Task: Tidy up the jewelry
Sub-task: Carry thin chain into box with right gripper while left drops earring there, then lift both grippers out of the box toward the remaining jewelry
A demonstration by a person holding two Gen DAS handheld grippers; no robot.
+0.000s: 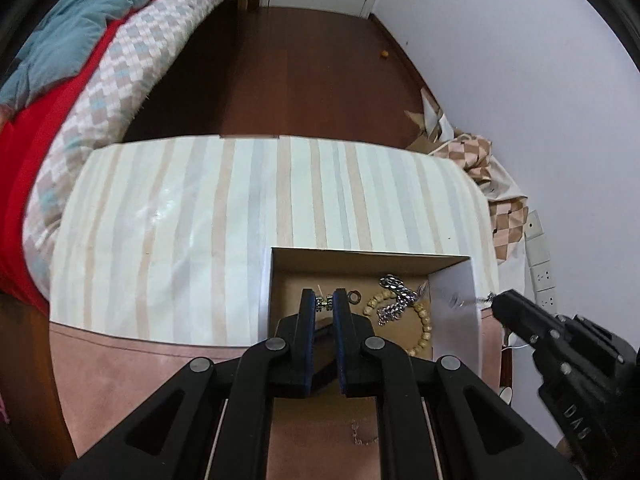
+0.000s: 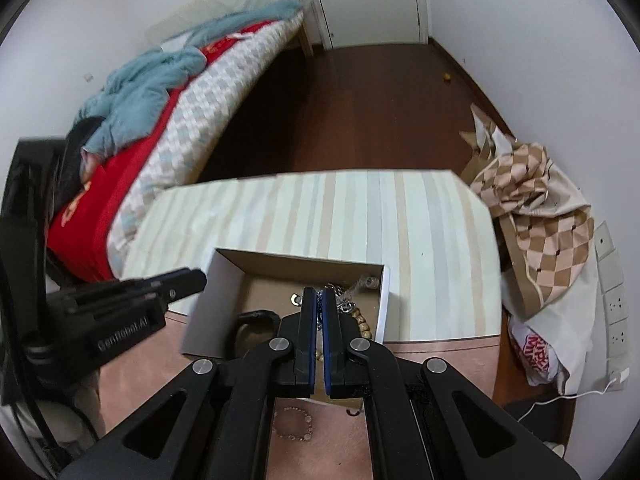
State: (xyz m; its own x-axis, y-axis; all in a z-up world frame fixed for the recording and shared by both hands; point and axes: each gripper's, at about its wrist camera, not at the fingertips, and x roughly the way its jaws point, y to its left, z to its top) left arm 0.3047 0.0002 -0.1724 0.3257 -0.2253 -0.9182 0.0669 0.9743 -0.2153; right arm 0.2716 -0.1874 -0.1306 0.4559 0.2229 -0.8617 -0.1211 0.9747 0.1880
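An open cardboard box stands on the table. Inside lie a silver chain, a wooden bead bracelet and a small dark ring. My left gripper is shut on a small beaded piece above the box floor. My right gripper is shut on a thin silver chain that hangs over the box; it also shows at the right of the left wrist view. A small bead bracelet lies on the pink mat in front of the box.
The table carries a striped cloth and a pink mat. A bed with red and blue covers stands at the left. Bags and a power strip lie at the right by the wall.
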